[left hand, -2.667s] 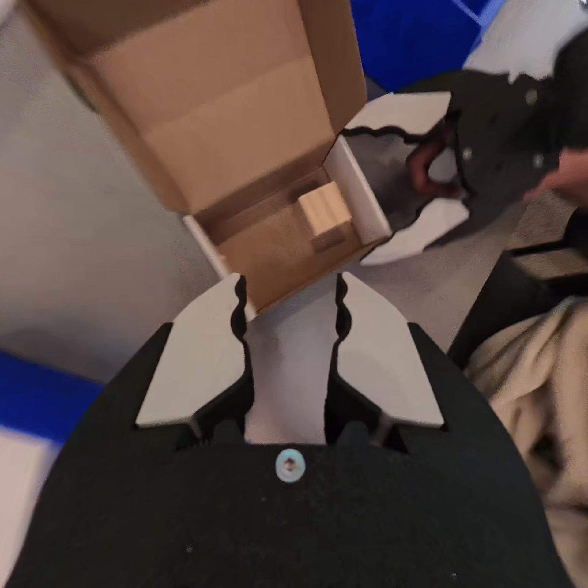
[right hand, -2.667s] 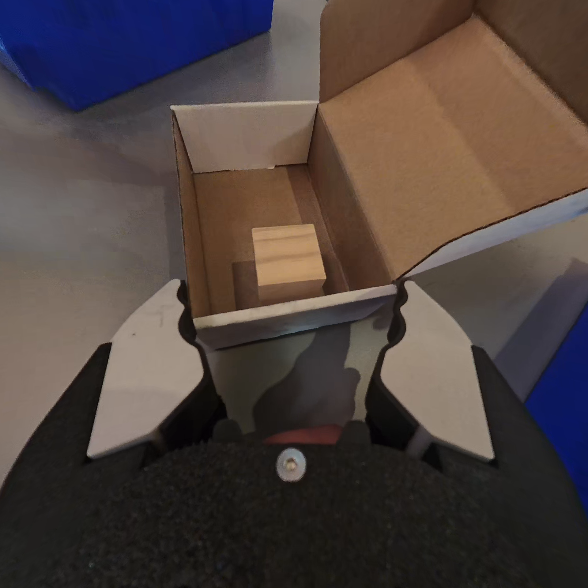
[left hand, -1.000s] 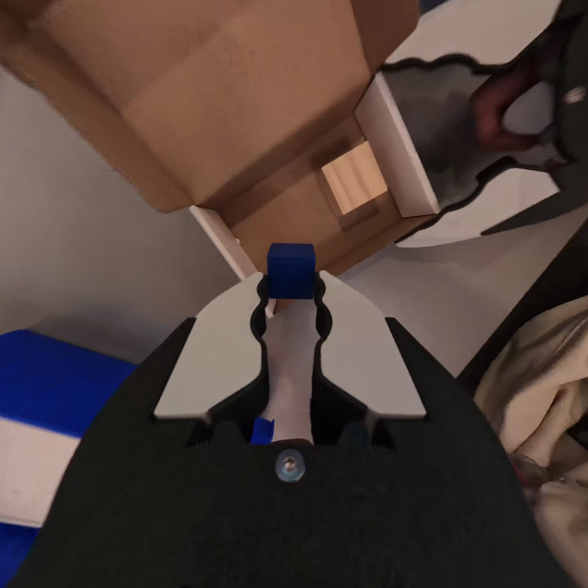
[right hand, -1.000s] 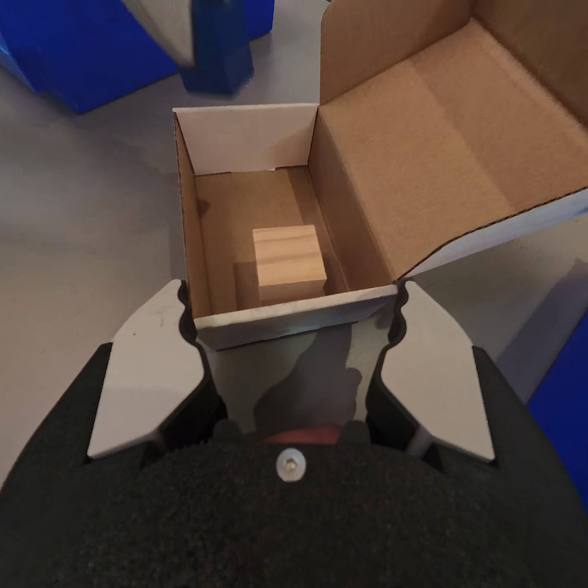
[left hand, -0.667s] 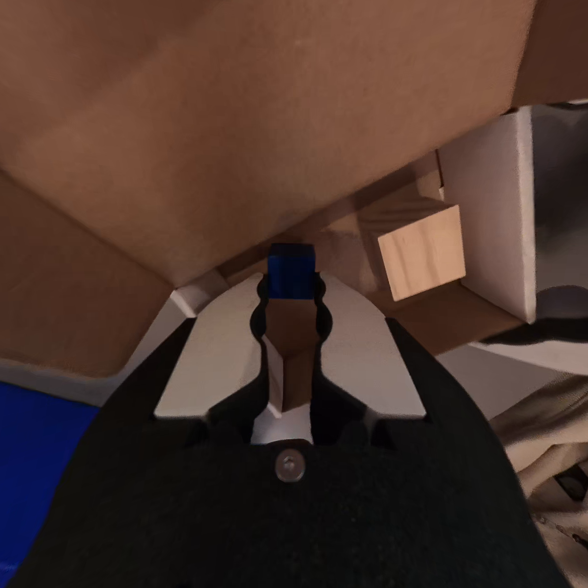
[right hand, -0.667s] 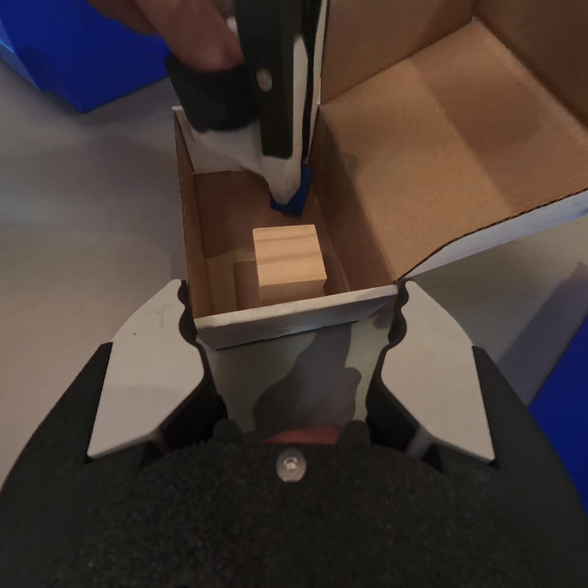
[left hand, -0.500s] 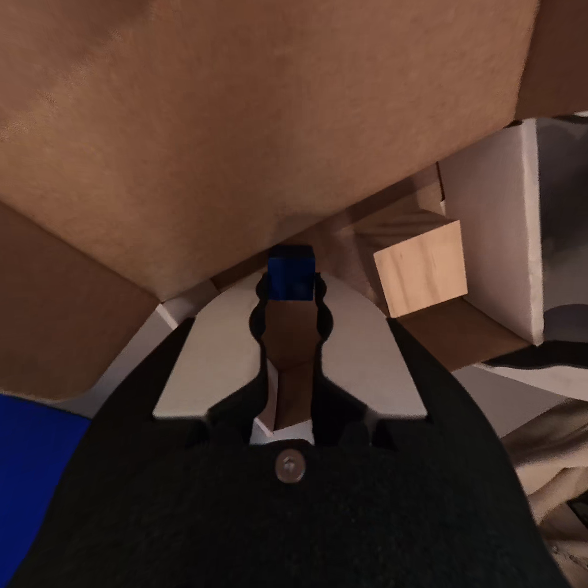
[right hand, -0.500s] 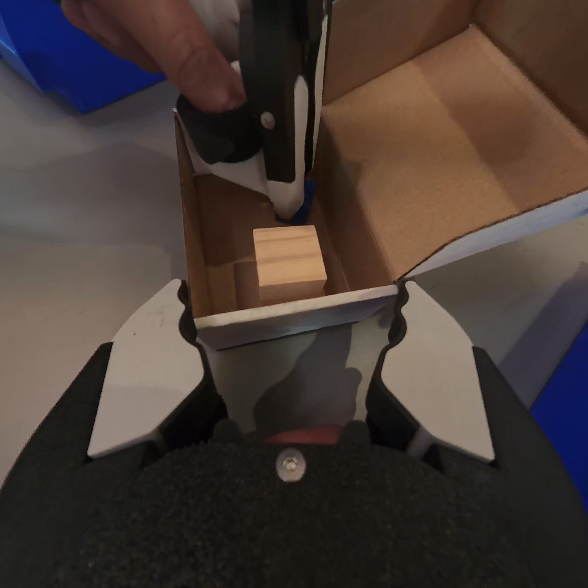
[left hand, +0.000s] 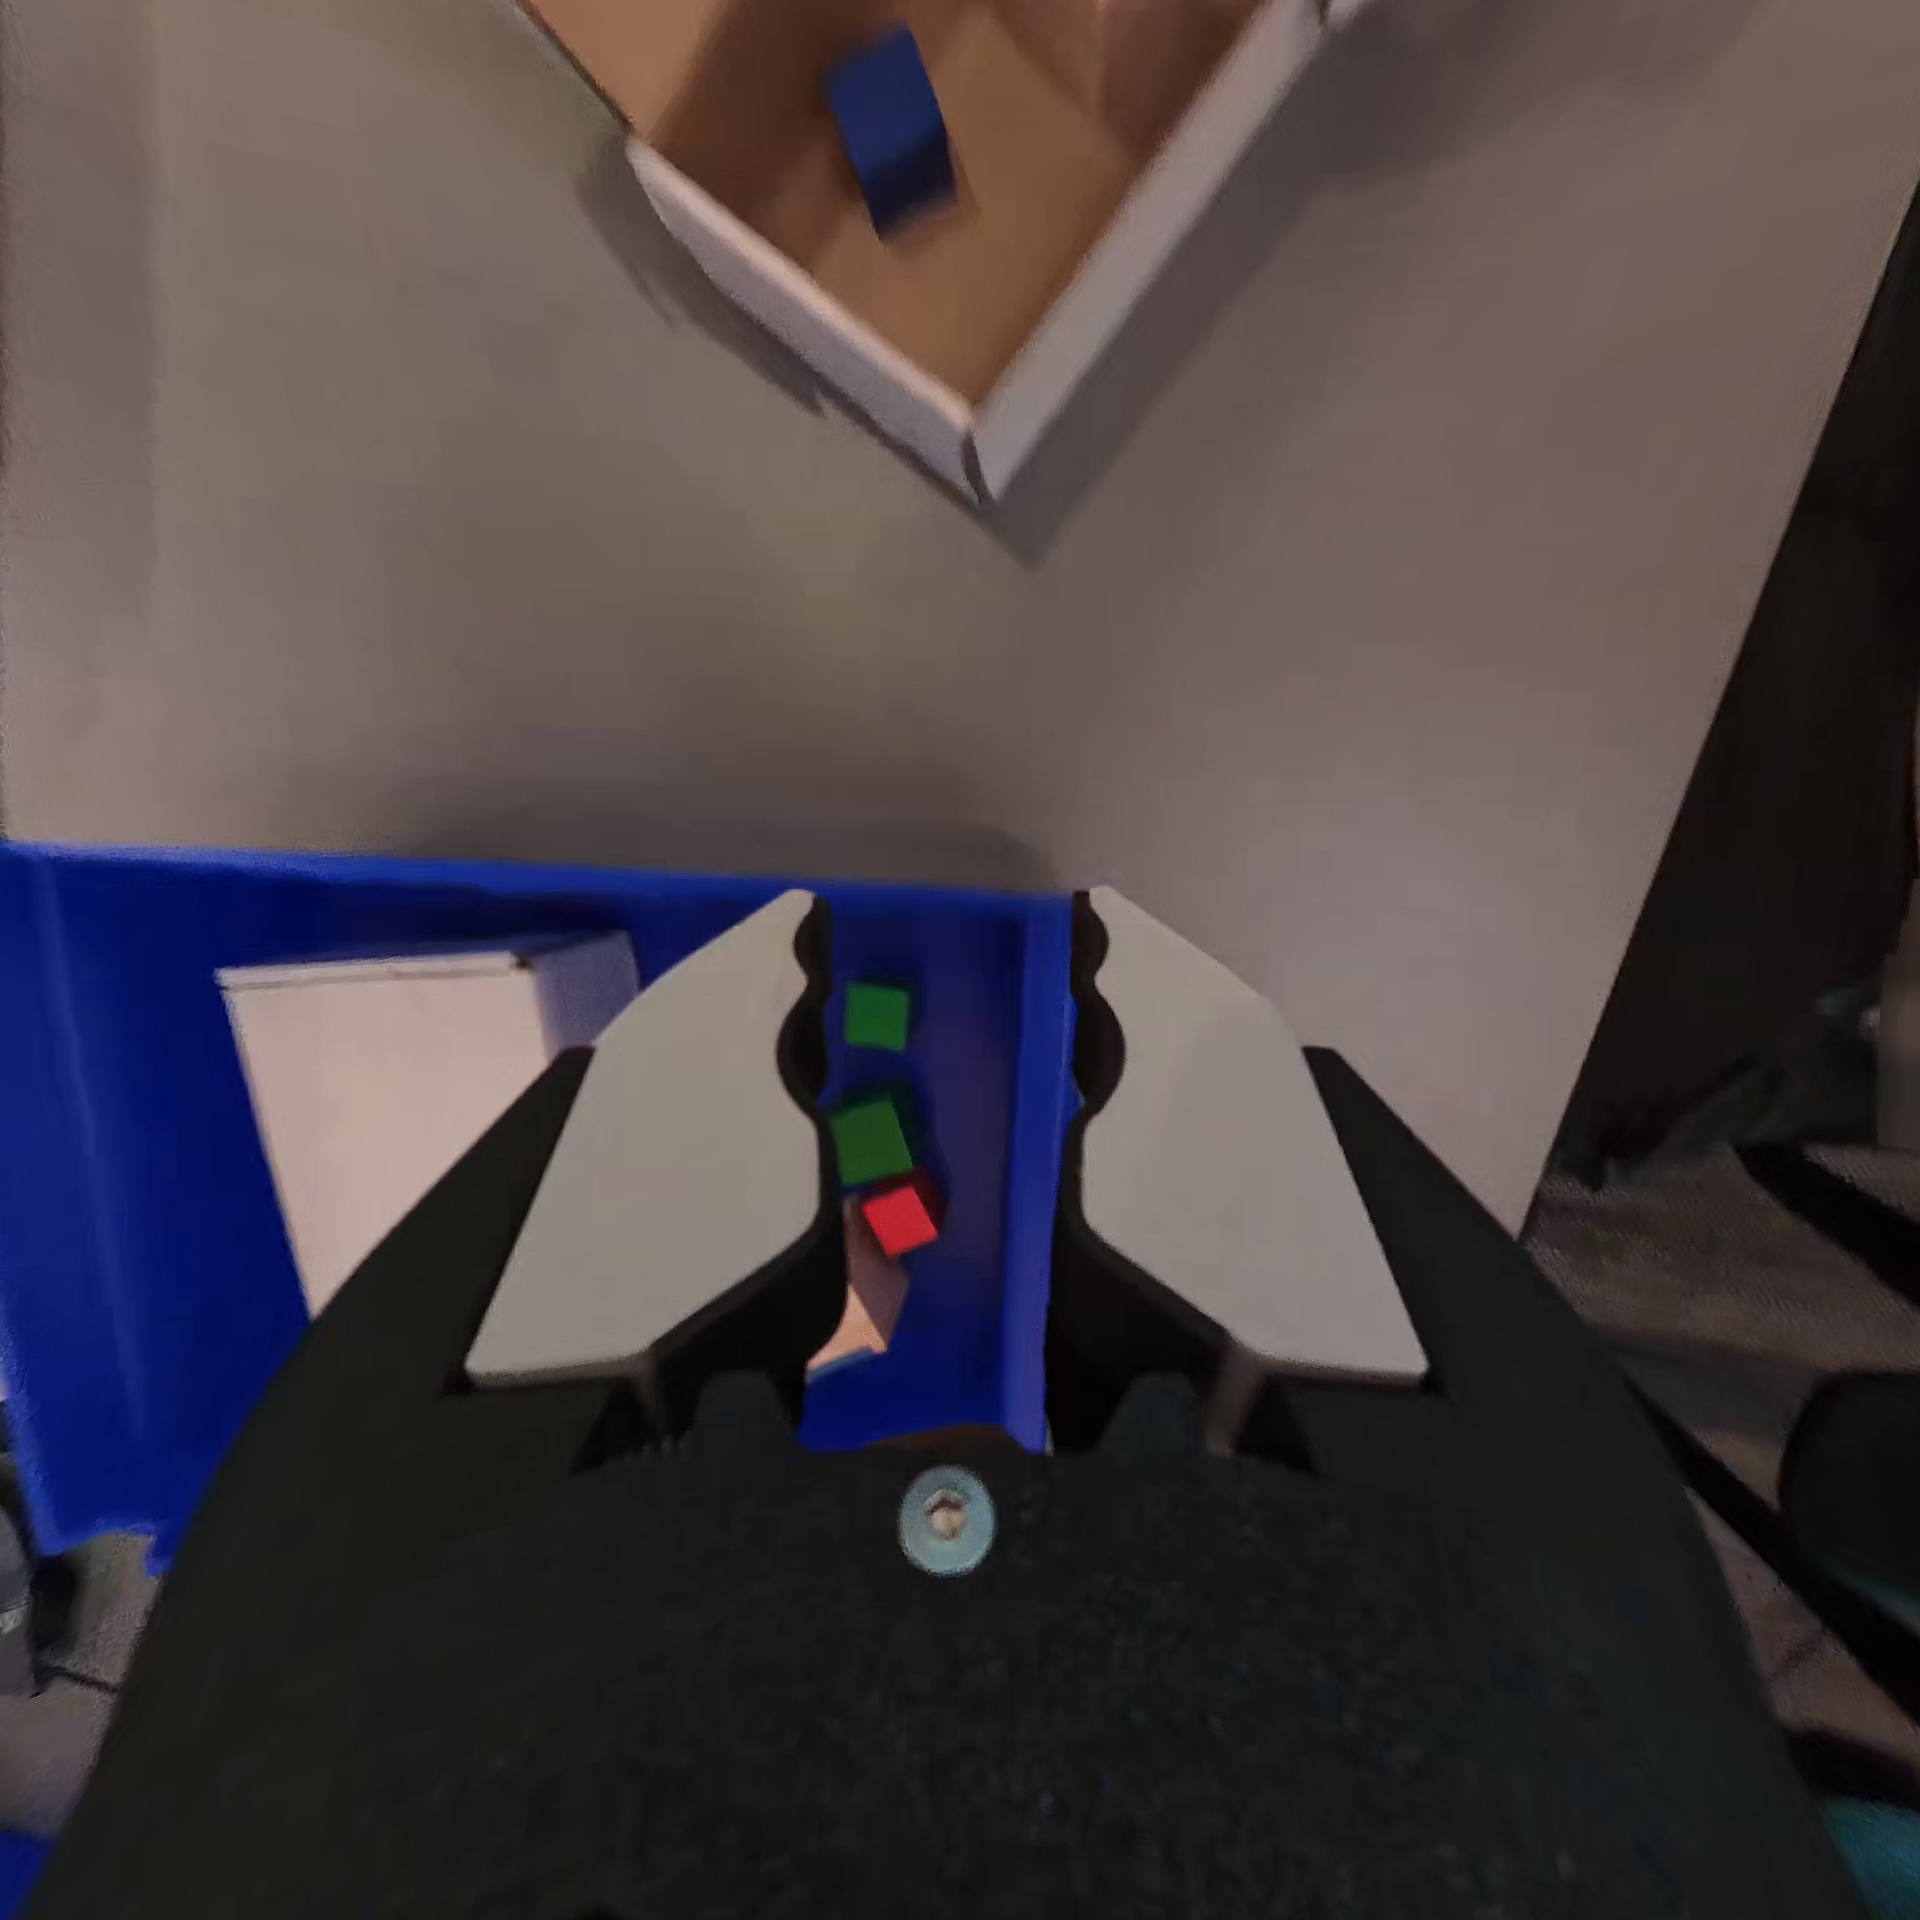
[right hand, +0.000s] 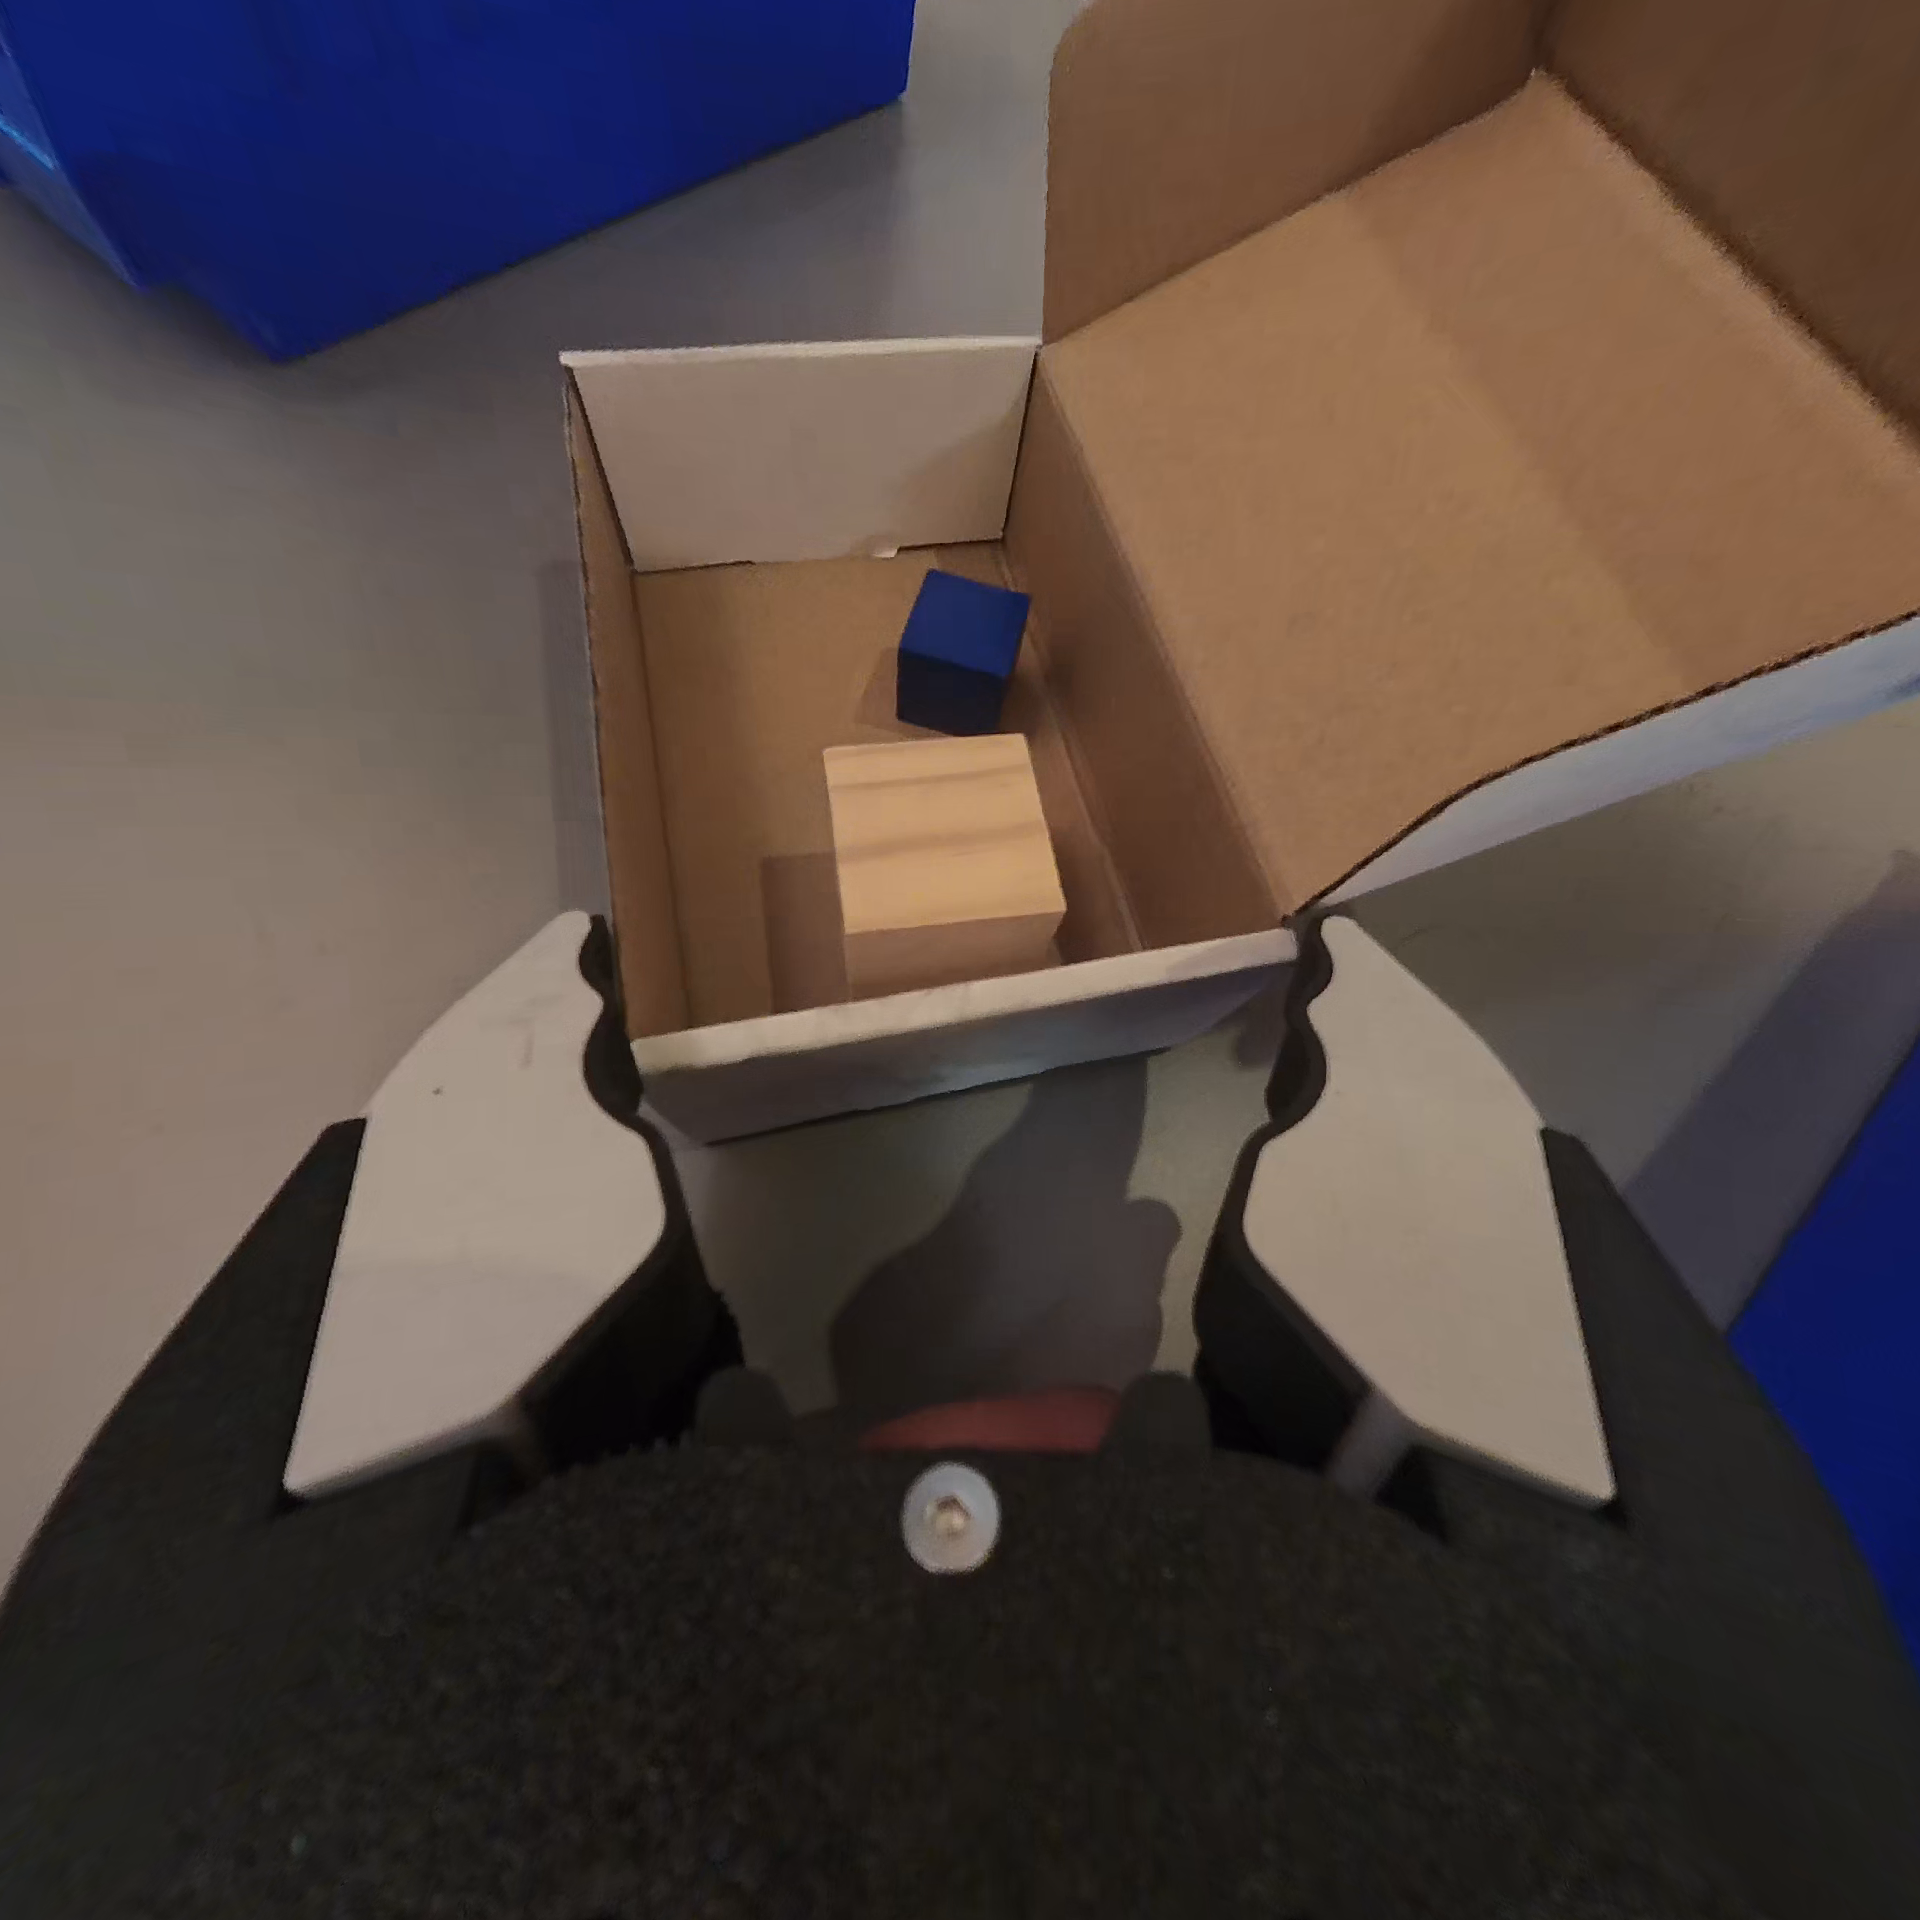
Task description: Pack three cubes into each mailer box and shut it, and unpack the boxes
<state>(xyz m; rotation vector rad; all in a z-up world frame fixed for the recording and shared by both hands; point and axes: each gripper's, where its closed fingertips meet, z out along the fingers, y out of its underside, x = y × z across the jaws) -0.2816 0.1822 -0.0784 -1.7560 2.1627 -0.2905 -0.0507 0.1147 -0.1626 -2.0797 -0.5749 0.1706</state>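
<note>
The open mailer box (right hand: 935, 1049) stands on the grey table with its lid (right hand: 1455, 468) folded back to the right. Inside lie a wooden cube (right hand: 935, 831) and, behind it, a blue cube (right hand: 961, 649). My right gripper (right hand: 956, 930) is open and empty, its fingertips on either side of the box's near wall. My left gripper (left hand: 945, 904) is open and empty above a blue bin (left hand: 1029, 1143), well back from the mailer box (left hand: 821, 322). The blue cube (left hand: 894, 135) shows inside the box.
The blue bin holds two green cubes (left hand: 876, 1015), a red cube (left hand: 899, 1221), a wooden cube (left hand: 868, 1309) and a shut white box (left hand: 384, 1091). A blue bin (right hand: 416, 135) stands behind the mailer box, more blue (right hand: 1849, 1247) at right. The table edge (left hand: 1683, 831) runs along the right.
My left gripper let go of the blue cube inside the mailer box, opened and pulled back over the blue bin. My right gripper has not moved.
</note>
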